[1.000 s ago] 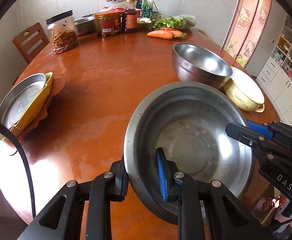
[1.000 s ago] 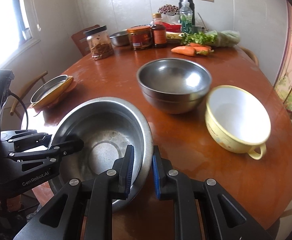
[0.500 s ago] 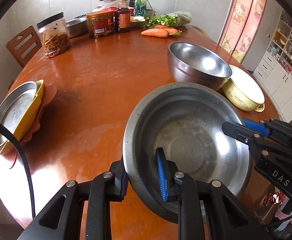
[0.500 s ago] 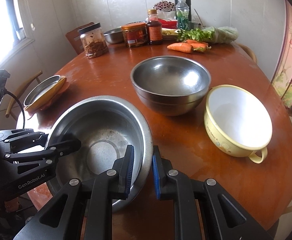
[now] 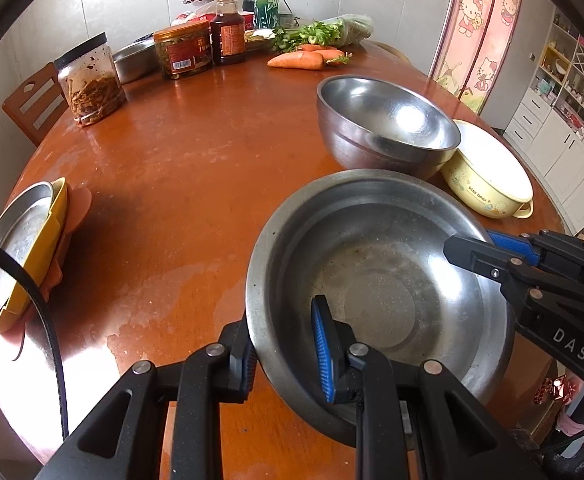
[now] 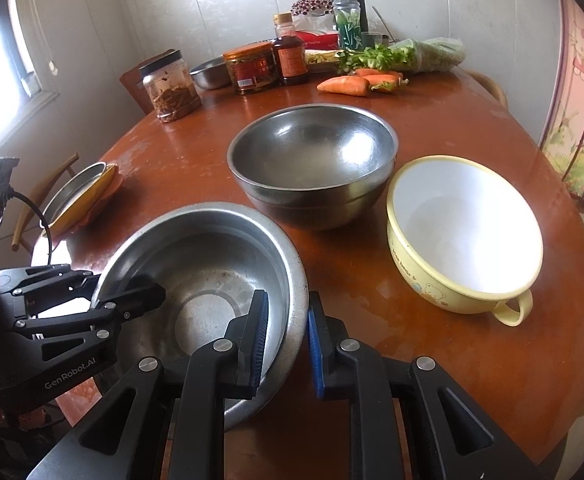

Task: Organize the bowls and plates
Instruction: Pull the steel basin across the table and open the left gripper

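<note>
Steel meets us first in the left wrist view: we hold the wide basin (image 5: 379,280) by its near rim with our left hand-held gripper (image 5: 284,352), one pad outside the wall and one inside, closed on the metal. On the far rim our right hand-held gripper (image 5: 491,252) reaches in from the right. Beyond the basin sit the deep steel bowl (image 5: 387,128) and, just beside it, the yellow bowl (image 5: 487,176); well apart at the left edge of the worktop (image 5: 196,168) lies a stack of plates (image 5: 20,256). In the right wrist view the right hand-held gripper (image 6: 288,344) straddles the basin's rim (image 6: 297,280); its jaws are opening, with the rim between the pads, though we cannot tell whether the outer pad touches the metal. The left hand-held gripper (image 6: 132,292) pinches the opposite edge. We judge the basin light, stiff and slick, unlikely to break but apt to swivel or slide in a single pinch, so the thin rolled rim, gripped on two opposite sides, seems the best hold.
</note>
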`<state>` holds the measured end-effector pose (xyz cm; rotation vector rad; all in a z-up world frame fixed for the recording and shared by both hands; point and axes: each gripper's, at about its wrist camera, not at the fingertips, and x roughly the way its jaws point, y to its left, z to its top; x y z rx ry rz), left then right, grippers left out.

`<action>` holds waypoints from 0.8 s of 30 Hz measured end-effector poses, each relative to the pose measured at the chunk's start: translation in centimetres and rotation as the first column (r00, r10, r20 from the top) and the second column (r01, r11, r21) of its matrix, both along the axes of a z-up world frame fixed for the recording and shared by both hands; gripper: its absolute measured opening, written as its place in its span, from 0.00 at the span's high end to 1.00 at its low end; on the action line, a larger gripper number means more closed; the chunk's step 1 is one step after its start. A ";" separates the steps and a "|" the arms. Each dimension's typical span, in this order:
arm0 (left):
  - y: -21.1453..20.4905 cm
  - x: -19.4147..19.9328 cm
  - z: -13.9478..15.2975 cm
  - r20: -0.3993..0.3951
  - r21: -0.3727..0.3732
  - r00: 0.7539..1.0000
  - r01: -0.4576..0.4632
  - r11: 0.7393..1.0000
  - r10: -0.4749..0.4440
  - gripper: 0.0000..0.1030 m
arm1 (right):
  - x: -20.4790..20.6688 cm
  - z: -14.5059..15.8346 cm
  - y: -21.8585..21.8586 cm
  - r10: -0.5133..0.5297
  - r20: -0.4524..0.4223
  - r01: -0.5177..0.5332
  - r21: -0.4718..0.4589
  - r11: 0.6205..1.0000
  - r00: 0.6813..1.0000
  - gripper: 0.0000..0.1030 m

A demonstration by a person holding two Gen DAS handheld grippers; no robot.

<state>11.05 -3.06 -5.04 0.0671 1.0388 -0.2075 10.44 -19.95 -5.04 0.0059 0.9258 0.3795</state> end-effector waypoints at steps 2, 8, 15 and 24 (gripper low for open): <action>0.0 0.0 0.1 0.006 0.008 1.000 -0.002 1.000 0.002 0.76 | 0.1 0.0 -0.1 0.000 -0.007 0.000 0.013 1.000 1.000 0.80; 0.2 -0.1 0.9 0.039 0.002 0.999 -0.003 1.000 0.003 0.65 | 0.1 0.2 -0.5 -0.011 -0.021 0.012 0.058 0.998 1.000 0.76; 1.1 0.0 2.2 0.066 -0.013 0.997 -0.026 1.000 0.027 0.62 | -0.1 1.4 -1.3 -0.039 0.006 0.038 0.091 0.995 0.999 0.63; 1.4 0.4 4.5 0.107 -0.003 0.994 -0.037 0.999 0.037 0.54 | 0.2 3.0 -1.6 -0.051 0.035 0.047 0.107 0.993 0.998 0.62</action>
